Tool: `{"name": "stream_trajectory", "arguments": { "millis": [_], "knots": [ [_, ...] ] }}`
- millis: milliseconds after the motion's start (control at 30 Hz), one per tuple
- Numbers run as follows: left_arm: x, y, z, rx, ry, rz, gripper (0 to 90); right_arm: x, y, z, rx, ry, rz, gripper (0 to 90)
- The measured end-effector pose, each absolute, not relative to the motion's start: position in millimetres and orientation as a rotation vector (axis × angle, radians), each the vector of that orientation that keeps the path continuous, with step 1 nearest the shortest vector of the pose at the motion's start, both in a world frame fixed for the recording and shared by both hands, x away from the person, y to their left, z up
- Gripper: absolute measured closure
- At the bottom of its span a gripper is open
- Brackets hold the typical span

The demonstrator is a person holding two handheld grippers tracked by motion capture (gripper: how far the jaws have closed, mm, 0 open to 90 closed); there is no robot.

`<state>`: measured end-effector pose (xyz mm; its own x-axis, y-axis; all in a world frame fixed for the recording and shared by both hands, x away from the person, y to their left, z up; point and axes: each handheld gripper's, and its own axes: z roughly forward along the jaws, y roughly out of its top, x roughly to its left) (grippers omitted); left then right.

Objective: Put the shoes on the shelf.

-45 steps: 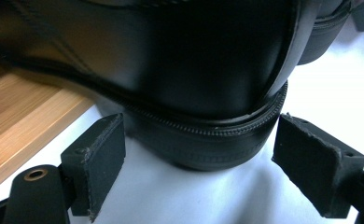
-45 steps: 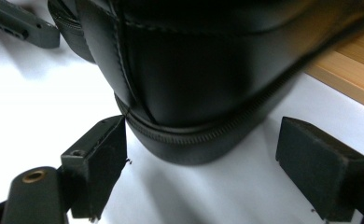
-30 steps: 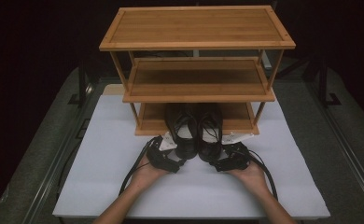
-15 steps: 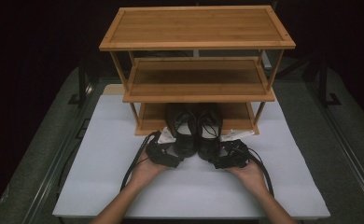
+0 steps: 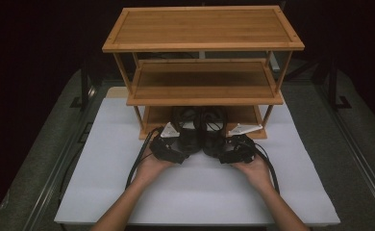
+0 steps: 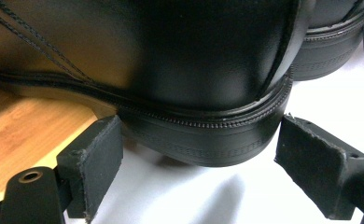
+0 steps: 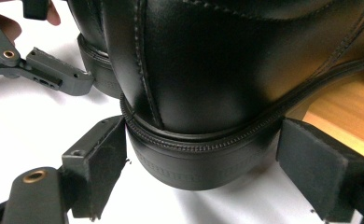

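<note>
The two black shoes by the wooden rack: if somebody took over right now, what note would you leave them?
Left tool: open, pads either side of the left shoe's heel; the inner pad looks close against it, the outer one stands apart.
Right tool: open, straddling the right shoe's heel the same way.
Shoes: side by side, toes on the bamboo rack's bottom shelf, heels hanging out over the white mat.
Done: both tools lined up on the heels.
Left: probably close on each heel and move the pair.

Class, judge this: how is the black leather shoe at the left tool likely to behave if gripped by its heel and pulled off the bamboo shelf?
The black leather shoe probably stays stiff at the heel, where a thick stitched sole shows. Its glossy leather may slip between the pads. Gripped there, the toe end might sag.
</note>
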<state>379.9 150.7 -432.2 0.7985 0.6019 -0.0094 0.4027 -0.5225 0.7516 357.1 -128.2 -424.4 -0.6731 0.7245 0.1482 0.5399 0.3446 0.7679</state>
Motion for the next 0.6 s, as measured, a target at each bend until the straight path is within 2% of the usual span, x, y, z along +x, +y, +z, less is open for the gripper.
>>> {"name": "stream_trajectory", "arguments": {
  "millis": [600],
  "knots": [
    [432,145,-432,2.235,0.786,0.367,12.4,404,-120,-432,1.182,2.341,1.229,16.1]
  ]
}}
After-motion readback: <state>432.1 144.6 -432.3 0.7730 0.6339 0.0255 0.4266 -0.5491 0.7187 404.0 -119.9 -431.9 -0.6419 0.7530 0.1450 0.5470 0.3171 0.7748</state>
